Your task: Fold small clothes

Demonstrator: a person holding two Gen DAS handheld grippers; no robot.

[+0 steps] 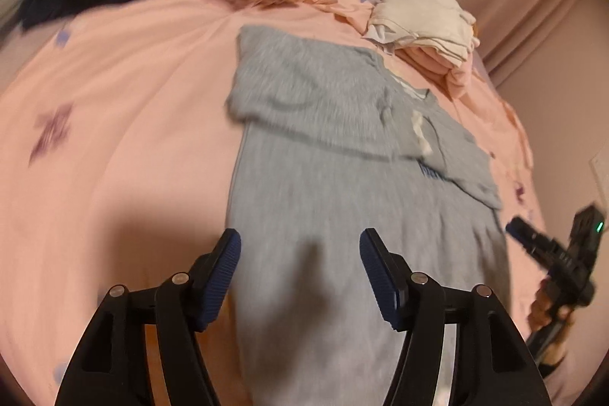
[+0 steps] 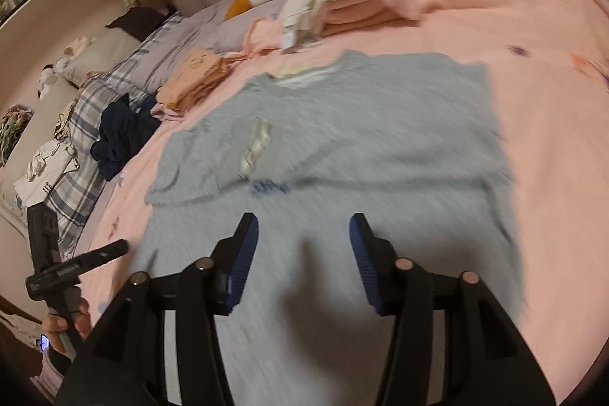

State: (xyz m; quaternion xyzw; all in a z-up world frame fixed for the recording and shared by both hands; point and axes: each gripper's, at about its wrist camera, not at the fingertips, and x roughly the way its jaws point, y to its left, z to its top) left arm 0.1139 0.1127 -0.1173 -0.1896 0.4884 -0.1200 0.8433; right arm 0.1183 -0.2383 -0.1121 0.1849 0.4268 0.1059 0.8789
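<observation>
Grey garment (image 1: 323,200) spread flat; only right view shows plaid pillows (image 2: 114,78).

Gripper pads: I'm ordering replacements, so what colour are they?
Dark blue and ribbed, on black fingers; the left wrist view shows them best.

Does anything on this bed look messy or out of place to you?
Mostly the dark navy garment: it lies crumpled in a heap near the bed's edge, while the peach clothes beside it are stacked flat. The grey T-shirt is only half folded, both sleeves turned in over its chest.
</observation>
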